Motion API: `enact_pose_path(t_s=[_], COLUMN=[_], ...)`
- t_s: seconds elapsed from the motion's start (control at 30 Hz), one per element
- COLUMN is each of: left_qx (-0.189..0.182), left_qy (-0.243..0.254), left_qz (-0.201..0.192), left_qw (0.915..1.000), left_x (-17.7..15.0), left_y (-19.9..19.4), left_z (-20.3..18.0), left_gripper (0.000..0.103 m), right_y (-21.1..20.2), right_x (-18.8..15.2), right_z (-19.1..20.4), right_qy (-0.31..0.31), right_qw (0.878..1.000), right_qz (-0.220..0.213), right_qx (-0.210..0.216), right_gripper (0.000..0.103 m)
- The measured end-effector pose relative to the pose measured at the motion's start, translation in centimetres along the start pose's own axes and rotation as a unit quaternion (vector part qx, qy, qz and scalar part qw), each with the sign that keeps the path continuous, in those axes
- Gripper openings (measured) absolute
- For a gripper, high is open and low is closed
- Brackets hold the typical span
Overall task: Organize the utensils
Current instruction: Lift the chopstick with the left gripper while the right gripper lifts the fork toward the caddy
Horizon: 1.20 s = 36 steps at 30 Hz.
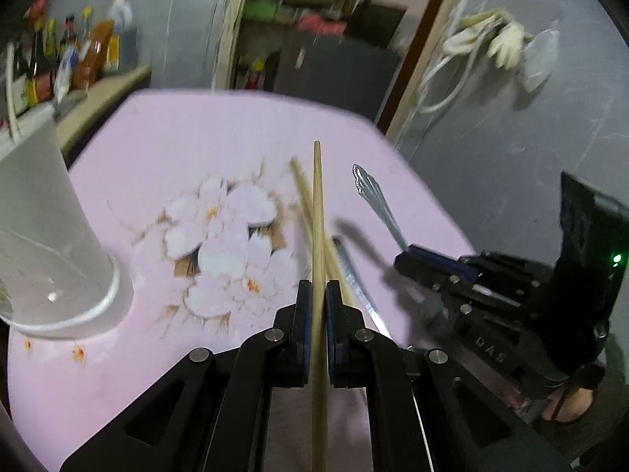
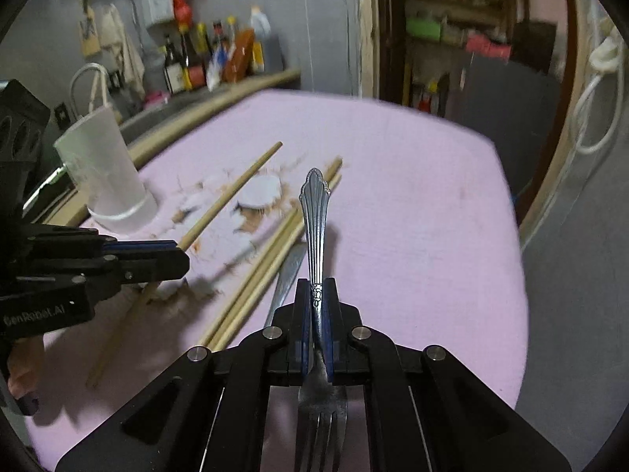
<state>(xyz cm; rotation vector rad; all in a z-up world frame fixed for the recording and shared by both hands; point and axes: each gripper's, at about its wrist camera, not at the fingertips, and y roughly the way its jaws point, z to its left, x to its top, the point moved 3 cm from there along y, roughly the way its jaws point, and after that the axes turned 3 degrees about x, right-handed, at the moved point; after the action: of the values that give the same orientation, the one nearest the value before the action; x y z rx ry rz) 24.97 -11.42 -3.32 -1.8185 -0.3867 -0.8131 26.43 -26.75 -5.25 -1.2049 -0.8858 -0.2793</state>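
Note:
My left gripper (image 1: 319, 285) is shut on a wooden chopstick (image 1: 317, 204), which points away over the pink flowered table (image 1: 157, 149). In the right wrist view the same gripper (image 2: 182, 253) comes in from the left with that chopstick (image 2: 232, 192) raised at a slant. My right gripper (image 2: 316, 283) is shut on a metal fork (image 2: 314, 216), its ornate handle pointing forward and its tines back toward the camera. From the left wrist view it (image 1: 405, 255) holds the fork (image 1: 373, 192) above the table. Two chopsticks (image 2: 267, 259) and a metal utensil (image 2: 289, 271) lie on the table.
A white cup (image 2: 106, 173) stands upright at the table's left side, also seen close in the left wrist view (image 1: 47, 236). Bottles (image 2: 212, 55) line a shelf behind it. The table's right edge drops to grey floor (image 2: 570, 275); an open doorway lies beyond.

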Motion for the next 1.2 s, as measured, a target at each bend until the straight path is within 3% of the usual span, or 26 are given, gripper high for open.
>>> enact_pose_path(t_s=[0.17, 0.37, 0.63, 0.8, 1.0, 1.2], left_qx=[0.004, 0.018, 0.021, 0.042, 0.064, 0.113], left_qy=[-0.001, -0.010, -0.017, -0.016, -0.034, -0.067], left_qz=[-0.070, -0.166, -0.253, -0.301, -0.339, -0.386], left_qw=[0.9975, 0.9860, 0.9670, 0.9525, 0.9379, 0.9132], left_x=[-0.2, 1.0, 2.7, 3.4, 5.3, 7.3], left_y=[-2.1, -5.0, -8.9, -11.5, -14.5, -18.1], left_z=[0.0, 0.1, 1.7, 3.4, 7.8, 14.0], left_gripper=[0.004, 0.004, 0.004, 0.004, 0.004, 0.004], right_y=[-3.2, -5.6, -6.5, -7.0, -7.2, -7.0], right_x=[0.4, 1.3, 4.0, 5.8, 8.9, 12.4], right_z=[2.0, 4.0, 5.9, 7.6, 9.9, 12.9], right_qy=[-0.009, -0.024, -0.025, -0.035, -0.036, -0.038], right_qw=[0.994, 0.981, 0.972, 0.966, 0.955, 0.945], right_qz=[-0.103, -0.193, -0.233, -0.258, -0.289, -0.317], right_qx=[-0.015, -0.025, -0.002, 0.014, 0.047, 0.079], right_gripper=[0.004, 0.003, 0.003, 0.003, 0.003, 0.003])
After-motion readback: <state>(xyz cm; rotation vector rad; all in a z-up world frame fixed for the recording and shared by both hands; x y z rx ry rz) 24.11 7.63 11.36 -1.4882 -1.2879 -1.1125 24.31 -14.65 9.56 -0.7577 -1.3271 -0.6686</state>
